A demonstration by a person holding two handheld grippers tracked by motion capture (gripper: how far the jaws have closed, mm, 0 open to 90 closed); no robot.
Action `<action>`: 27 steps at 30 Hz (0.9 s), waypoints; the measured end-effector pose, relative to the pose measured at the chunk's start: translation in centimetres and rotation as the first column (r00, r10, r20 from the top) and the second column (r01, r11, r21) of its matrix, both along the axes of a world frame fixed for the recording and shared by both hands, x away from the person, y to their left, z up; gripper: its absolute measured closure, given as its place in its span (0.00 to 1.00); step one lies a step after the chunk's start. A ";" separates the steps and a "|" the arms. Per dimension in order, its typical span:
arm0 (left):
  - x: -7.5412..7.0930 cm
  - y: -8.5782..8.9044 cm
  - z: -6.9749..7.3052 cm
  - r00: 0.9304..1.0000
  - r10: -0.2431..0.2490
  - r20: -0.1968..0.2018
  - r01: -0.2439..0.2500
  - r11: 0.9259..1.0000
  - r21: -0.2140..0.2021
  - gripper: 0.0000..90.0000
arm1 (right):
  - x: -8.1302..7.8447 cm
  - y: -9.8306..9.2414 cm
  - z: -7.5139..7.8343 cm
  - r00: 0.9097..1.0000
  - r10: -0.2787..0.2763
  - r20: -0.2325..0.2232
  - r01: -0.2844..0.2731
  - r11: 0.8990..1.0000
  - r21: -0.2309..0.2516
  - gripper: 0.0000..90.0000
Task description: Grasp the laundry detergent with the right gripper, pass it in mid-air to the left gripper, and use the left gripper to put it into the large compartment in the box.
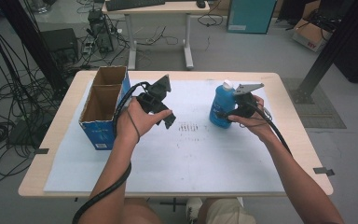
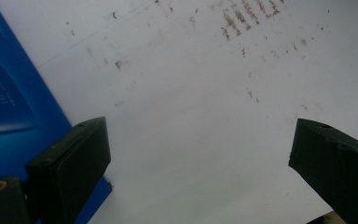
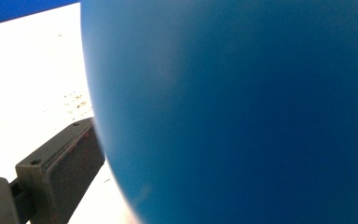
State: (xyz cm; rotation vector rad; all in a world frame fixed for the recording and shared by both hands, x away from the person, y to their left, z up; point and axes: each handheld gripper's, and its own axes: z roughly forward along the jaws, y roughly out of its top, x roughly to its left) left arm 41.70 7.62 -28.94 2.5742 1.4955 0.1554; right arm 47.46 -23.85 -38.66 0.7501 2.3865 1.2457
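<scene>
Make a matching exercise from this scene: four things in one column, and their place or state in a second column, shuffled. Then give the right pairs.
Things:
1. blue bottle
2. cardboard box
3. left tool
4. white mat

Places or states:
A. covers most of the tabletop
B. open, with nothing between its jaws
C. stands upright at the right tool
D. stands open-topped on the table's left side

Pairs: 1-C, 2-D, 3-B, 4-A
</scene>
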 end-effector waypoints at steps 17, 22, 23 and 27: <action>-0.1 0.1 -0.1 1.000 0.007 0.002 -0.007 1.000 -0.002 0.06 | 0.1 0.0 -0.2 1.000 0.004 0.002 -0.004 1.000 0.010 0.12; -0.1 0.2 -0.1 1.000 0.008 -0.003 -0.008 1.000 0.000 0.06 | 0.1 0.0 -0.2 1.000 0.012 0.009 -0.012 1.000 0.006 0.19; -0.1 0.2 -0.1 1.000 0.008 0.000 -0.008 1.000 0.000 0.06 | 0.1 0.0 -0.2 1.000 0.013 0.011 -0.013 1.000 0.004 0.20; 0.0 0.2 -0.1 1.000 0.008 0.002 -0.008 1.000 0.000 0.06 | 0.2 0.0 -0.3 1.000 0.011 0.008 -0.011 1.000 0.003 0.27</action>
